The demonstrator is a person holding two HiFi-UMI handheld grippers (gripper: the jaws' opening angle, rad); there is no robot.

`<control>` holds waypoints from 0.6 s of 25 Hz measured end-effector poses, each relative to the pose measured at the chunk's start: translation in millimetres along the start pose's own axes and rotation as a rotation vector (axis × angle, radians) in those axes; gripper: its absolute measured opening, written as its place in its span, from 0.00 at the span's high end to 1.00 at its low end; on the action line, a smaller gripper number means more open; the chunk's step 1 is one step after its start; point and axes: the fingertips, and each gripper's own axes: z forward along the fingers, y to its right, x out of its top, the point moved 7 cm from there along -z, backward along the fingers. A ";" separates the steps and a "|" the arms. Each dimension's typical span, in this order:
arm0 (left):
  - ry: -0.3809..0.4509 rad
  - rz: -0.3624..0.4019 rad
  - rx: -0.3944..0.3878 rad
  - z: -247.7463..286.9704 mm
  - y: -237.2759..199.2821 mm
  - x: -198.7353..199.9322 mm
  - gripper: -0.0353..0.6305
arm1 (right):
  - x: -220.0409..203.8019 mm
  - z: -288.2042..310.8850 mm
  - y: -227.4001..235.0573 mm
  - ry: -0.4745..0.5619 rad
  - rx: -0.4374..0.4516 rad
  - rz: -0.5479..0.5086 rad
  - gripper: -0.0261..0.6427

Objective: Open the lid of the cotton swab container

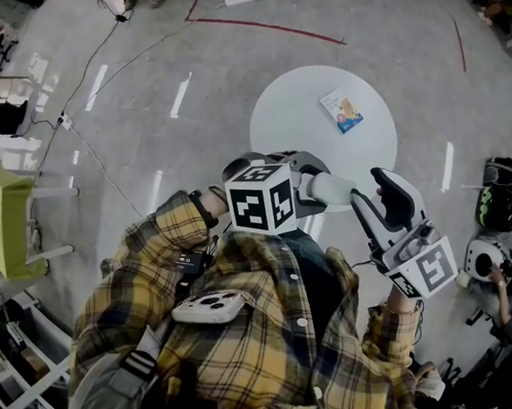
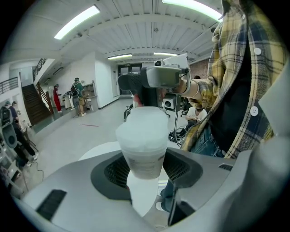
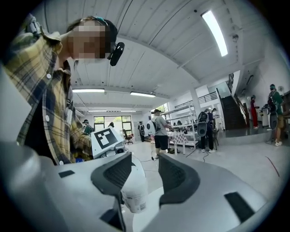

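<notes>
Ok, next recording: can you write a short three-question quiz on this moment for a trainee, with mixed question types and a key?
1. Short answer: what lies on the round white table?
2. Multiple choice: how do the jaws of the right claw stand? A) apart B) pressed together C) clamped on the table edge
3. True or false: the left claw is clamped on the cotton swab container, holding it in the air.

Key: 1. a small colourful packet; 2. A; 3. true.
</notes>
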 end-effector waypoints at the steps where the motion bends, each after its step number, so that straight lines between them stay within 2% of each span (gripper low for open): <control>1: -0.001 0.002 -0.001 0.3 -0.1 0.4 0.60 | 0.7 0.3 0.1 -0.004 0.019 -0.005 0.69; 6: -0.002 0.006 -0.005 -1.0 -0.2 1.4 0.60 | 1.8 7.0 -4.4 -0.037 0.112 -0.042 0.60; 15: 0.001 0.016 -0.031 -1.0 1.8 8.8 0.60 | -6.6 26.1 -17.4 -0.094 0.248 -0.084 0.56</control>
